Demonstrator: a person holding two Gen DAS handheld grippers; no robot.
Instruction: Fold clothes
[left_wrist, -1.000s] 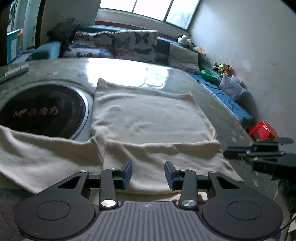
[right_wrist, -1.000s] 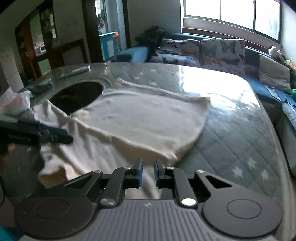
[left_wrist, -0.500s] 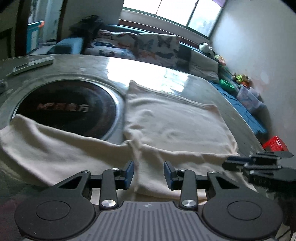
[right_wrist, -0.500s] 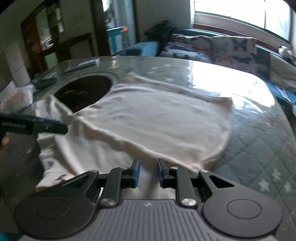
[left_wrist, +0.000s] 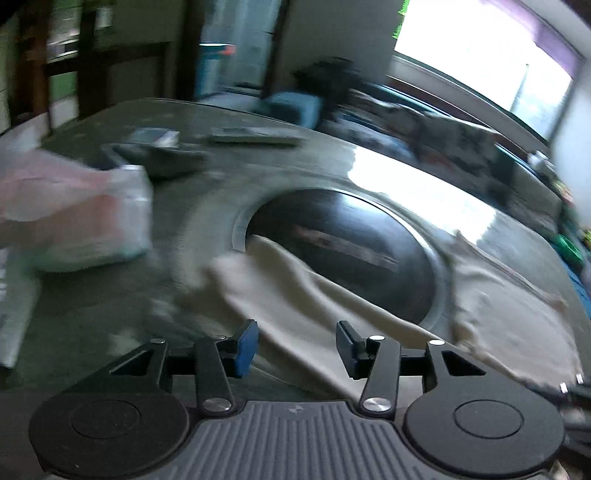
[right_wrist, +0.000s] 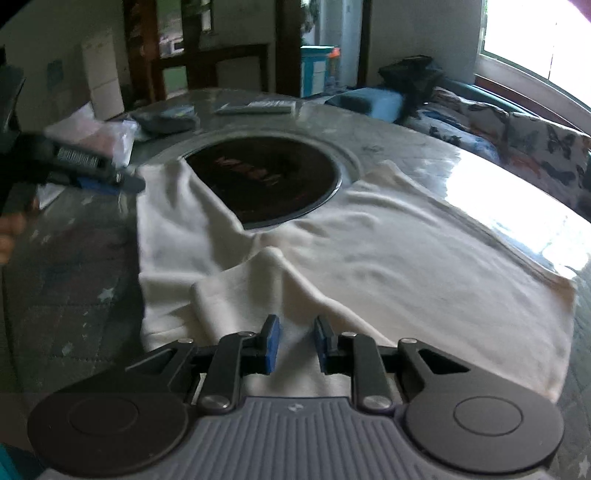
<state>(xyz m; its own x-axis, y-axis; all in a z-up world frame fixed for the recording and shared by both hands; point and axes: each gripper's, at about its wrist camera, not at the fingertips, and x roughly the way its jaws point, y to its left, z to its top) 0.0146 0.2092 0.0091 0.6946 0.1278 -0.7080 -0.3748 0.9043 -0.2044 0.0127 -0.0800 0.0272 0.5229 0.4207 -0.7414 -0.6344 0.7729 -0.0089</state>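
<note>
Folding shirt (right_wrist: 388, 258): we see it spread on desk (right_wrist: 74, 295), one sleeve (left_wrist: 295, 291) across dark round inset (right_wrist: 266, 184). Left gripper (left_wrist: 297, 345) wide, empty, probably over sleeve; view blurred. Right gripper (right_wrist: 295, 347) narrowly parted, empty, above hem. Next: pinch sleeve, fold inward.

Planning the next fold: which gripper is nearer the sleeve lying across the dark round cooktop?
Left. The left gripper hovers open right at the sleeve; the right gripper sits open over the shirt's near hem.
</note>
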